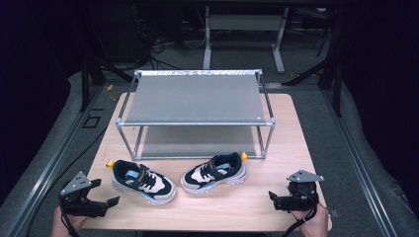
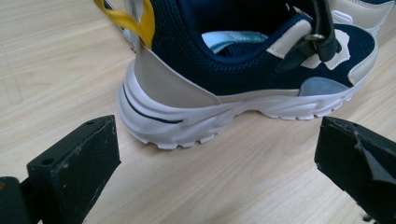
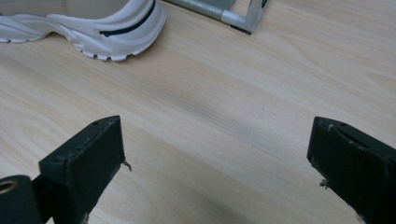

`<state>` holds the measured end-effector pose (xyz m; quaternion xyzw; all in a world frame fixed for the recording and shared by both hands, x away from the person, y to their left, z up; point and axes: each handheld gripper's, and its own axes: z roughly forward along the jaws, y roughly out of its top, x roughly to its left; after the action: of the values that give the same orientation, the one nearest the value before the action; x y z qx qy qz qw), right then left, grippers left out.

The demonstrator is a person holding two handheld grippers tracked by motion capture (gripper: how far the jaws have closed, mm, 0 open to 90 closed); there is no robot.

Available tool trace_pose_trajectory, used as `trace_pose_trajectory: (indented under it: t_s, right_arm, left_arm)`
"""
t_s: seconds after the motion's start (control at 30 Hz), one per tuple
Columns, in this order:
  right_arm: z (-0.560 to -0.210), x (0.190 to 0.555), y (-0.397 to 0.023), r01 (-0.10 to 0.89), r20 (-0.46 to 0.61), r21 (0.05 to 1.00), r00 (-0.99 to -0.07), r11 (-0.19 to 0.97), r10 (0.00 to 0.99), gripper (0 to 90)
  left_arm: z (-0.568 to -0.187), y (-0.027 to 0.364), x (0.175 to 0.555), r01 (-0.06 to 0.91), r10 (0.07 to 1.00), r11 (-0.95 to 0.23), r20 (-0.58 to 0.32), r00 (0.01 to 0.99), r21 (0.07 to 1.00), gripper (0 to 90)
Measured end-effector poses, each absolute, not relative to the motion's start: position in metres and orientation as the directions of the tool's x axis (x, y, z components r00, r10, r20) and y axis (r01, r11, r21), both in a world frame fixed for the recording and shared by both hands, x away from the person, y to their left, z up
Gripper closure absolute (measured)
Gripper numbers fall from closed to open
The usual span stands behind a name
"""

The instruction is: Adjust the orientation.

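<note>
We see two navy, cream and white sneakers side by side on the near half of a light wooden table [image 1: 276, 197], both just in front of a two-shelf metal rack [image 1: 195, 98] that stands on the table's far half. The left sneaker [image 1: 143, 181] lies with its yellow heel loop toward the far left and its toe toward the near right; the right sneaker [image 1: 214, 173] mirrors it, heel loop at the far right and toe pointing near left. The toes are near each other but apart. We find both grey shelves of the rack bare, the upper one and the lower one alike, and neither shoe is in it.

At the table's near left corner our left gripper [image 1: 106, 192] is held low with its jaws spread wide and nothing between them; in the left gripper view the left sneaker's heel [image 2: 159, 112] sits just beyond the jaws, untouched. At the near right edge our right gripper [image 1: 273, 197] also has its jaws spread wide over bare wood, and in the right gripper view the right sneaker's white heel sole [image 3: 112, 28] lies well beyond them, beside a foot of the rack [image 3: 243, 18]
</note>
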<state>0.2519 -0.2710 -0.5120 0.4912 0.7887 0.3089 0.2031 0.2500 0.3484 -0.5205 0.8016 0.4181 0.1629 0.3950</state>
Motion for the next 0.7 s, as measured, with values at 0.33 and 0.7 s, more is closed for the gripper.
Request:
trace_pose_trajectory:
  t_s: [0.33, 0.7]
  right_arm:
    - [-0.51, 0.256, -0.263, 0.65, -0.025, 0.671, -0.462, 0.357, 0.886, 5.2]
    - [-0.515, 0.25, -0.256, 0.662, -0.02, 0.649, -0.478, 0.375, 0.878, 6.2]
  left_arm:
    - [-0.491, 0.343, 0.252, 0.531, 0.786, -0.375, -0.044, 0.617, 0.76, 0.0]
    - [-0.456, 0.328, 0.262, 0.494, 0.745, -0.42, -0.022, 0.667, 0.761, 0.0]
